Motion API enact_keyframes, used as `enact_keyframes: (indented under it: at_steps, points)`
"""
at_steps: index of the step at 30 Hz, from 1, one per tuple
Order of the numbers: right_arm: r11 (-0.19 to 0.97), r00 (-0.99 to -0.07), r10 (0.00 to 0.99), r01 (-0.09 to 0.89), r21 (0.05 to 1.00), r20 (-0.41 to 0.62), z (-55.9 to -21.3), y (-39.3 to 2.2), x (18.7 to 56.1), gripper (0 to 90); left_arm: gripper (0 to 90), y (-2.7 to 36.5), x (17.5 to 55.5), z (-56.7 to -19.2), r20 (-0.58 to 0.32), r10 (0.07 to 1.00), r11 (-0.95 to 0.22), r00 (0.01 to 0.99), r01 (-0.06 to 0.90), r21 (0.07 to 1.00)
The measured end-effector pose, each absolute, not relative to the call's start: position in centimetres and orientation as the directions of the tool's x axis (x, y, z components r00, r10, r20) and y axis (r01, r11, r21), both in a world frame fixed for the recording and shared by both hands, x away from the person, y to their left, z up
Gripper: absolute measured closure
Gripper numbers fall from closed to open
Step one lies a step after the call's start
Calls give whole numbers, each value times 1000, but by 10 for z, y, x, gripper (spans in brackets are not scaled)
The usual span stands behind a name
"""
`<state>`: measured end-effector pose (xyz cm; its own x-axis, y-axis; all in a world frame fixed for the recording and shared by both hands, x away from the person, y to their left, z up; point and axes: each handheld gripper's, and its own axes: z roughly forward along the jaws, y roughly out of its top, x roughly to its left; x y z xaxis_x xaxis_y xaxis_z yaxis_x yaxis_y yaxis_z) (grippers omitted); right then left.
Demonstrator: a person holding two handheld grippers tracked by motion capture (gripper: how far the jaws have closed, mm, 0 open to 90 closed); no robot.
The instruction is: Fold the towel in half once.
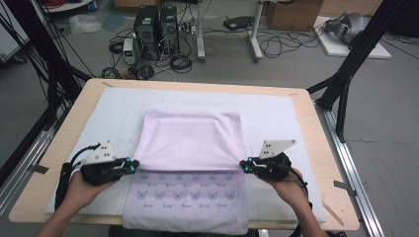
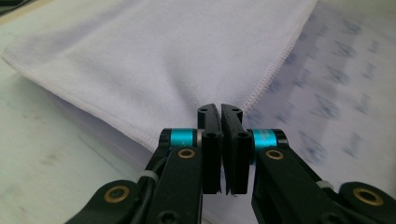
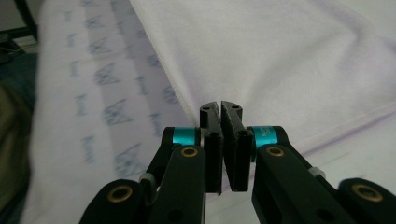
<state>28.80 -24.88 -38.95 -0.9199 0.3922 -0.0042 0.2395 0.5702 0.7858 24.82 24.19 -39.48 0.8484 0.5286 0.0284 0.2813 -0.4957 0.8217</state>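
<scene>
towel (image 1: pixel 190 143): soft, light, limp; folded, hemmed edge near | left gripper (image 1: pixel 129 165): pinching left hem corner | right gripper (image 1: pixel 247 164): pinching right corner | hold: corners; centre likely sags

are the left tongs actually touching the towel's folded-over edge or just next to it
Touching. In the left gripper view the left tongs are shut, with the stitched corner of the towel running right into the closed jaws, no gap visible.
</scene>
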Motion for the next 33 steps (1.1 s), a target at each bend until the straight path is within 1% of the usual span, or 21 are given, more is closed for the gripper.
enact_keyframes:
  at_steps: [2, 3, 4, 5, 7, 8, 11, 15, 17, 19, 20, 21, 22, 23, 24, 27, 30, 33]
  points:
    - [579, -930, 367, 232, 781, 4, -394, -249, 274, 873, 853, 243, 233, -400, 23, 514, -505, 857, 281, 816]
    - [581, -933, 360, 229, 781, 6, -396, -249, 270, 866, 828, 243, 226, -404, 29, 508, -515, 861, 276, 811]
    - [580, -935, 355, 231, 781, 13, -398, -249, 265, 833, 776, 244, 223, -406, 47, 512, -530, 858, 273, 803]
    - [574, -933, 358, 238, 783, 20, -401, -250, 262, 741, 701, 245, 222, -408, 50, 520, -534, 853, 280, 797]
    - [562, -925, 377, 265, 784, 42, -404, -253, 263, 693, 657, 247, 225, -411, 37, 533, -524, 846, 296, 799]
    - [555, -921, 387, 268, 787, 41, -406, -254, 264, 688, 640, 247, 228, -413, 32, 534, -522, 845, 300, 798]
    - [546, -926, 375, 266, 794, 52, -410, -250, 268, 651, 641, 241, 237, -419, 21, 525, -524, 851, 303, 796]
    - [589, -936, 350, 251, 768, 38, -423, -238, 276, 627, 641, 235, 254, -431, 10, 516, -550, 857, 323, 770]
    - [608, -936, 347, 269, 747, 54, -431, -234, 281, 629, 634, 234, 257, -437, -3, 509, -562, 861, 335, 756]
    - [622, -937, 342, 282, 731, 71, -437, -231, 283, 654, 652, 231, 257, -442, 8, 497, -577, 868, 324, 750]
    - [633, -938, 339, 284, 720, 71, -440, -230, 284, 682, 676, 230, 255, -443, 14, 491, -573, 871, 310, 759]
    - [634, -939, 337, 282, 720, 71, -443, -229, 283, 707, 731, 230, 254, -443, 10, 487, -572, 873, 310, 759]
    - [621, -936, 343, 284, 730, 73, -444, -229, 283, 757, 772, 230, 254, -442, 8, 487, -573, 873, 312, 758]
    - [618, -936, 344, 288, 731, 78, -444, -230, 283, 801, 833, 230, 254, -443, 3, 490, -568, 872, 317, 760]
    - [616, -937, 338, 290, 733, 87, -444, -230, 284, 833, 857, 230, 255, -442, 0, 491, -570, 871, 322, 756]
    - [616, -940, 327, 292, 731, 100, -444, -229, 284, 868, 878, 229, 255, -440, 2, 497, -569, 868, 324, 756]
    - [622, -941, 329, 276, 733, 75, -438, -229, 283, 875, 880, 233, 251, -432, 15, 504, -559, 863, 313, 768]
    - [587, -941, 335, 255, 768, 56, -423, -233, 279, 874, 881, 239, 247, -418, 14, 513, -531, 858, 304, 791]
